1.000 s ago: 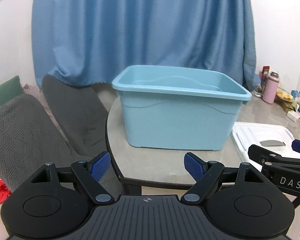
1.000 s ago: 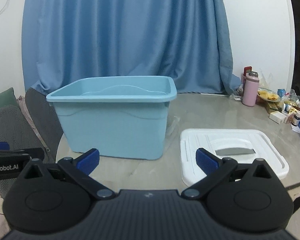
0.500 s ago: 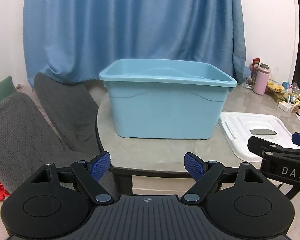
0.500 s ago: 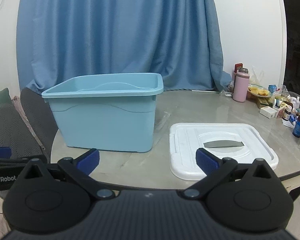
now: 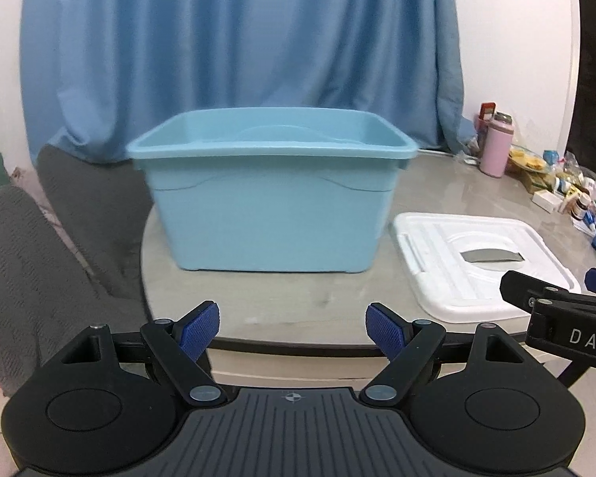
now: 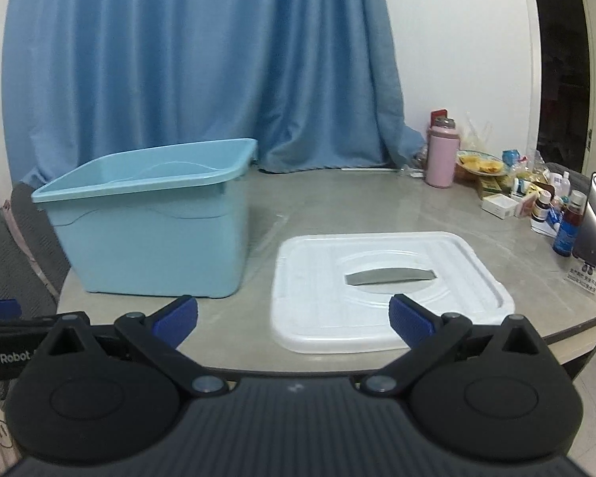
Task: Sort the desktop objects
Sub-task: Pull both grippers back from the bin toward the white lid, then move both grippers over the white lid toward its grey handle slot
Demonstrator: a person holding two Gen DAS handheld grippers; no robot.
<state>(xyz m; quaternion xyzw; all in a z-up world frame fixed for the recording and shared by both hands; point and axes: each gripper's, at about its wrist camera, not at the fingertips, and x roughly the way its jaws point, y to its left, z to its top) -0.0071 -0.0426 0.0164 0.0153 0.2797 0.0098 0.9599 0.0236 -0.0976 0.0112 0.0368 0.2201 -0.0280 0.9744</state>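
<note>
Tongs on the left (image 5: pixel 293 328) stood spread wide in the left wrist view, their blue pads well apart with nothing between them, held off the near edge of the round grey table (image 5: pixel 298 298). Ahead of them a light blue bin (image 5: pixel 272 194) sat upright on the table, its mouth uncovered; what lay inside could not be seen from this angle. Just to the right of the bin a white lid (image 5: pixel 480 262) lay flat on the table, apart from it. Part of the right tongs (image 5: pixel 552 298) reached in from the right edge of this view. A pink bottle (image 5: pixel 496 149) stood far back on the right, beside a cluster of small desktop items (image 5: pixel 568 194), and a blue curtain (image 5: pixel 238 51) hung behind the table. In the right wrist view, the right tongs (image 6: pixel 294 316) were likewise spread wide and gripped nothing, poised off the table's near edge in front of the white lid (image 6: pixel 389 278). The light blue bin (image 6: pixel 151 222) stood to the left of the lid, and the pink bottle (image 6: pixel 441 151) and small desktop items (image 6: pixel 536 194) sat along the far right side of the table (image 6: pixel 357 202).
</note>
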